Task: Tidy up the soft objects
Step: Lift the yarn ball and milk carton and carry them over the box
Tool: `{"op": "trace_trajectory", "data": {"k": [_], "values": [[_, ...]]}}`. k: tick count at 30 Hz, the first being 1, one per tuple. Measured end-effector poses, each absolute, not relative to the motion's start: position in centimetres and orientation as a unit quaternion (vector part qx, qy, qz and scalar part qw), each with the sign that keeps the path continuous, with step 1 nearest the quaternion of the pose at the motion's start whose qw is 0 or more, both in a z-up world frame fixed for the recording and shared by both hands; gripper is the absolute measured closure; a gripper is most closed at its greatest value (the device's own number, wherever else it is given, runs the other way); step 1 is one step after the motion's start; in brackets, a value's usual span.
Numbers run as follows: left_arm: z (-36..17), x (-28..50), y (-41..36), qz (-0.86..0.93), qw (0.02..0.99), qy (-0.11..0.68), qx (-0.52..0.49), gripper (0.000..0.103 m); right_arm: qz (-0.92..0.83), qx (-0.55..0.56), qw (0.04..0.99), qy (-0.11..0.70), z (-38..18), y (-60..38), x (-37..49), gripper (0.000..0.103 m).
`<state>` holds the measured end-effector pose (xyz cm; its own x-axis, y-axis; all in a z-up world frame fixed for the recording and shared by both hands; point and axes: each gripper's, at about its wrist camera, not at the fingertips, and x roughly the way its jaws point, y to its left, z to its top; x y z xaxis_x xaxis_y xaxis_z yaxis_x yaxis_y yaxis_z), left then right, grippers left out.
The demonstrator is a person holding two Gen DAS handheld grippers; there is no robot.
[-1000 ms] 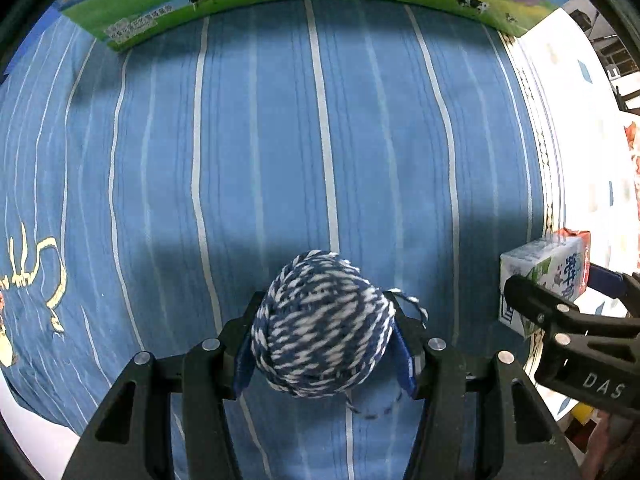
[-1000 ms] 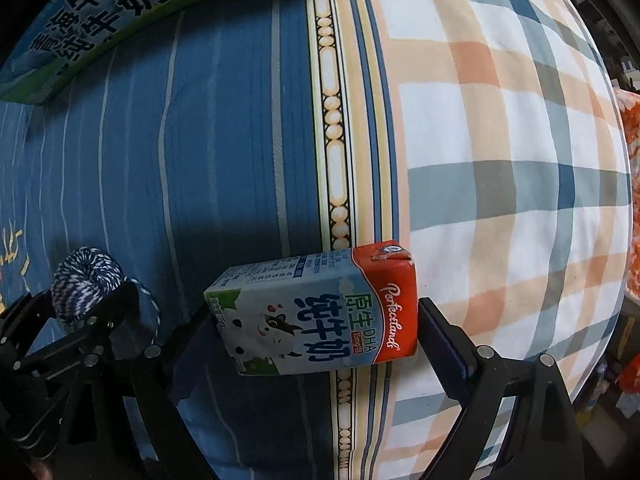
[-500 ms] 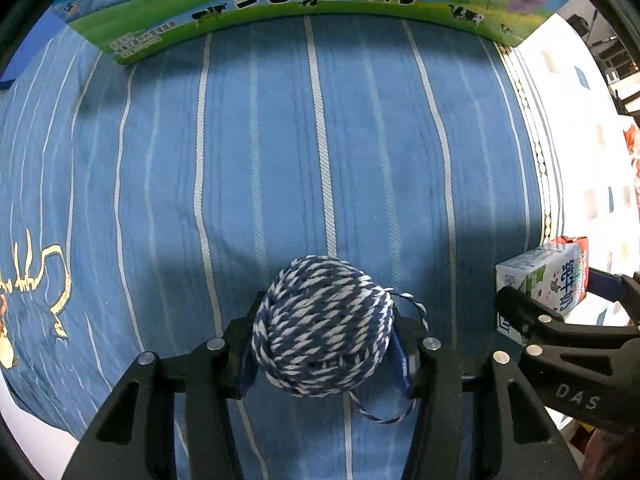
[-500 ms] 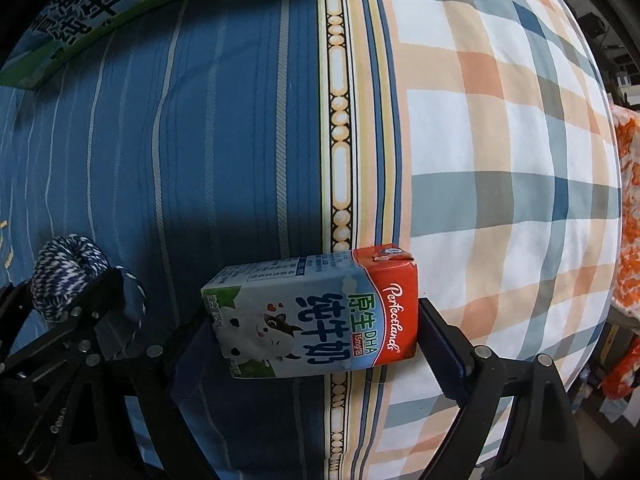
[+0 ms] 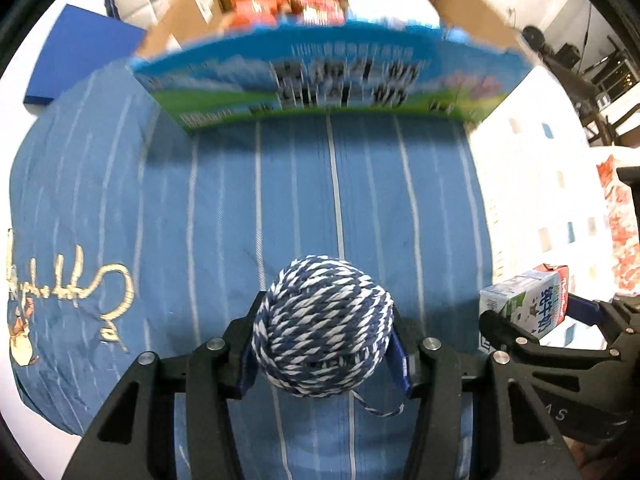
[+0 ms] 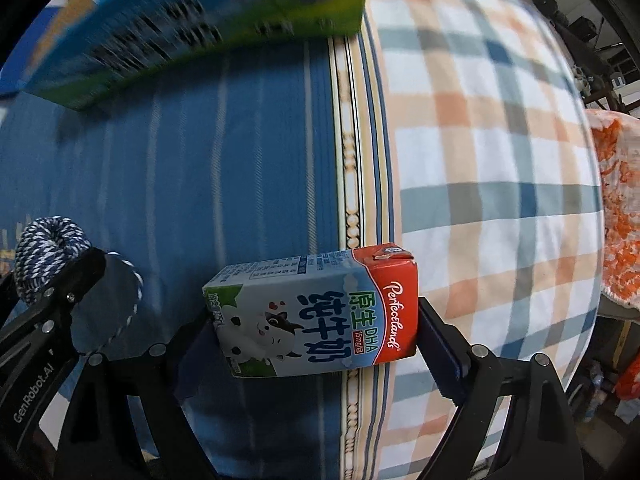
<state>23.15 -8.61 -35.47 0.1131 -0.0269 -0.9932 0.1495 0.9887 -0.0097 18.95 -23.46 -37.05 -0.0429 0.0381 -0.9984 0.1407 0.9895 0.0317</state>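
My left gripper [image 5: 322, 354] is shut on a blue-and-white yarn ball [image 5: 322, 326] and holds it above the blue striped cloth [image 5: 200, 220]. A loose strand hangs under the ball. My right gripper [image 6: 316, 332] is shut on a small milk carton [image 6: 316, 320] with a red top, held sideways over the cloth's border. The carton also shows in the left wrist view [image 5: 528, 306], the yarn ball in the right wrist view [image 6: 46, 254]. An open cardboard milk box [image 5: 328, 76] stands ahead, with red packets inside.
A checked orange-and-blue cloth [image 6: 492, 168] covers the right side. A blue board [image 5: 84, 60] lies at the far left. An orange patterned cloth [image 6: 616, 208] hangs at the right edge, with furniture beyond.
Both grippers have risen and drawn back from the cloth. The milk box now shows its open top and contents. Both grips are unchanged.
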Motion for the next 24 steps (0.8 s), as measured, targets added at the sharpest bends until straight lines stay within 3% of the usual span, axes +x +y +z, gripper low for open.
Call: {"op": "trace_trajectory", "data": {"k": [9,24], "values": [[-26.8,22.0,-7.0,-0.069,0.790,0.609,0.023,0.054,-0.019,0.066,0.749,0.659,-28.0,-23.1,18.6,0.011],[-19.6,24.7,-4.1,-0.107,0.817,0.563,-0.055,0.054,0.021,0.099,0.789,0.606,-18.9,-22.3,21.1,0.011]]}}
